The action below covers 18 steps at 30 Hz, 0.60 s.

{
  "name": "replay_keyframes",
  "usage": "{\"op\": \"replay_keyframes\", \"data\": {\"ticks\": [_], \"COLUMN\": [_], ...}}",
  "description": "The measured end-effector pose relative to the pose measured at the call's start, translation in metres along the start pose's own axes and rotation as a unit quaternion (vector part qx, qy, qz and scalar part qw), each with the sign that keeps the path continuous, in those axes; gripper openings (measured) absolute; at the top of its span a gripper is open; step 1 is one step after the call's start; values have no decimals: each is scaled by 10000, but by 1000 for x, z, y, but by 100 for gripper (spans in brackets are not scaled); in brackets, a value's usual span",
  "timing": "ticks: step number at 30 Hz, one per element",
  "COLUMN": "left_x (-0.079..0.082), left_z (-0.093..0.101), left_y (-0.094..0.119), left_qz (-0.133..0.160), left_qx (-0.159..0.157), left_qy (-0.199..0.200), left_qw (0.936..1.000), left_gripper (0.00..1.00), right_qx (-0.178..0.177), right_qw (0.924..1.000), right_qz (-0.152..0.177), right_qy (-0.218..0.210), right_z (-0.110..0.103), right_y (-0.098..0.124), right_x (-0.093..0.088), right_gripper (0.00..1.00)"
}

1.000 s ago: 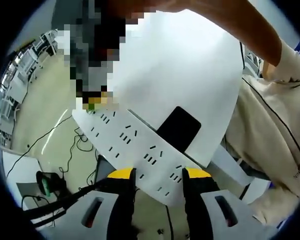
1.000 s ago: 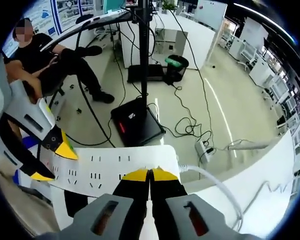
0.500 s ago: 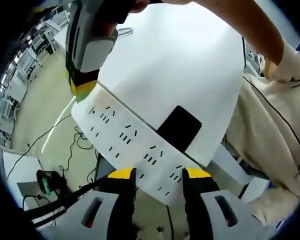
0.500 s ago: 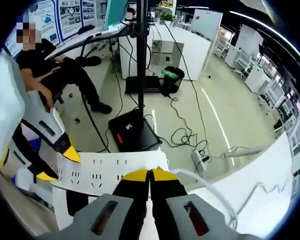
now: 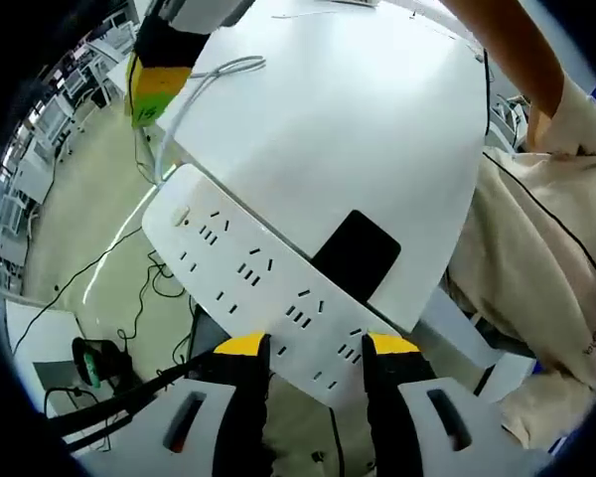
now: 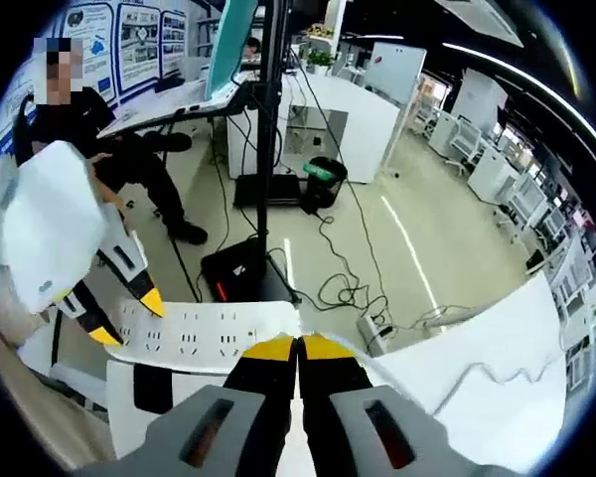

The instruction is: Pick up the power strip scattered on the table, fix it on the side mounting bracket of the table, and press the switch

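Left gripper view: a long white power strip lies along the edge of a white table, its rows of socket slots facing the camera. The left gripper has its yellow-tipped jaws spread, one on each side of the near end of the strip; whether they press on it I cannot tell. A black rectangular bracket sits at the table edge, just behind the strip. At the far end of the strip a white cable leads off across the table. The right gripper hangs above that far end, apart from the strip.

In the right gripper view, the right gripper has its jaws pressed together with nothing between them — the power strip lies just beyond the tips. The left gripper straddles the strip's far end. A seated person in dark clothes is beyond the table.
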<state>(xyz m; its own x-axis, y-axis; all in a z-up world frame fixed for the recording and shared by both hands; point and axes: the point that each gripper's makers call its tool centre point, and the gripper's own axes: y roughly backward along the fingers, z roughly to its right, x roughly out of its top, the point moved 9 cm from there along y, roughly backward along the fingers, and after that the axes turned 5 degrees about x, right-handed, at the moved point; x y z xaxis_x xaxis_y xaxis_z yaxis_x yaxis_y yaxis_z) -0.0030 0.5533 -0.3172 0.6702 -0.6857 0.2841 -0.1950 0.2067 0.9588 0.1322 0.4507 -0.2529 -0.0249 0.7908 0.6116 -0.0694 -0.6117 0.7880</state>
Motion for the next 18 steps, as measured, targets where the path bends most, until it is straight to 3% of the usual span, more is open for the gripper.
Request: {"op": "replay_keyframes", "data": {"ticks": [7,18], "left_x": [1,-1], "left_z": [10,16], "left_y": [0,0], "left_qz": [-30,-25], "left_qx": [6,11], "left_qy": [-3,6], "left_qw": [10000,10000], "left_gripper": [42,42], "right_qx": [-240,-313], "right_qw": [9994,9966], "right_qz": [205,761], "right_qy": [122,12], "right_z": [5,11], "right_y": [32,71], "right_x": [-1,-10], "right_gripper": [0,7]}}
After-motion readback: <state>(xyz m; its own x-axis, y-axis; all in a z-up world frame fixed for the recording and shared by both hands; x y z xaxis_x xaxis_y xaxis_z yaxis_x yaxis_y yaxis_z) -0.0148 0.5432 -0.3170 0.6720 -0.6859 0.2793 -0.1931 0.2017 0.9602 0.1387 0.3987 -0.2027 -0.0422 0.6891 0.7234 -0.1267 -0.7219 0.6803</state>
